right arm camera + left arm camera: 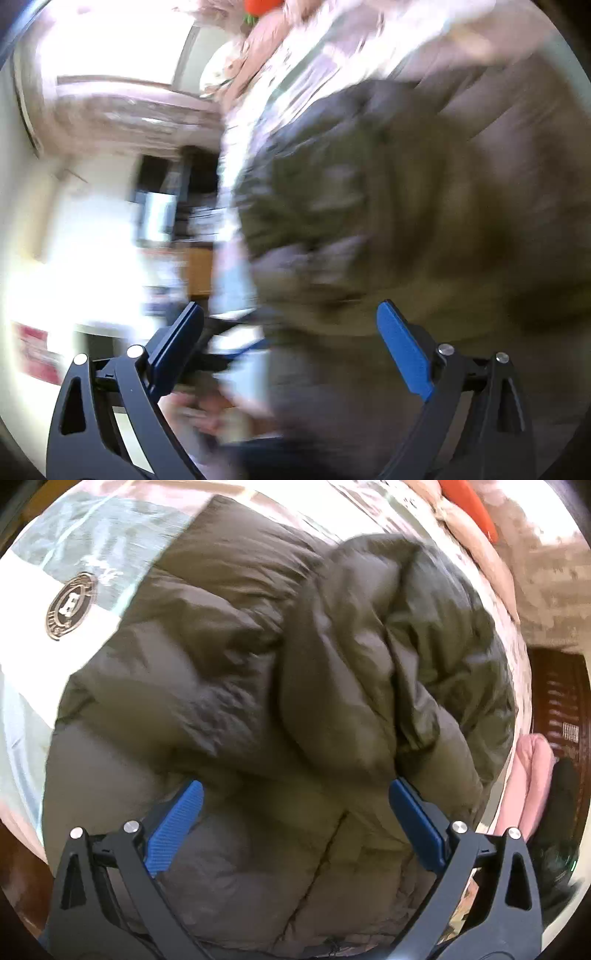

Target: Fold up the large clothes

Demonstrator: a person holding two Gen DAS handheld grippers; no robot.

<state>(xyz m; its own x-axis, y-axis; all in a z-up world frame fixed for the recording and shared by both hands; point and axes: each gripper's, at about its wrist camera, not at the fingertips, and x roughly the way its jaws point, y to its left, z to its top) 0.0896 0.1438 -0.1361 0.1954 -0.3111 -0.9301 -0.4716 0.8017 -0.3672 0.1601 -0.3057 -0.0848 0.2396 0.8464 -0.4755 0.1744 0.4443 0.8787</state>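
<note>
An olive-green puffer jacket (258, 686) is being shown spread over a bed, its quilted panels creased and one padded part (388, 646) lying folded over the body toward the right. In the right wrist view the same jacket (406, 221) is being blurred heavily, so its details cannot be told.

The left gripper (295, 805) is being held just above the jacket's near edge, its blue fingers (177, 823) spread wide with nothing clamped between them. The right gripper (291, 328) is likewise being held with its jaws wide apart and nothing gripped.

The jacket is being carried by a pale patterned bedsheet (55, 664) bearing a round emblem (70, 603). A pink quilt (476, 539) and an orange item (472, 506) are being seen at the far edge, and dark wooden furniture (557, 698) at the right.
</note>
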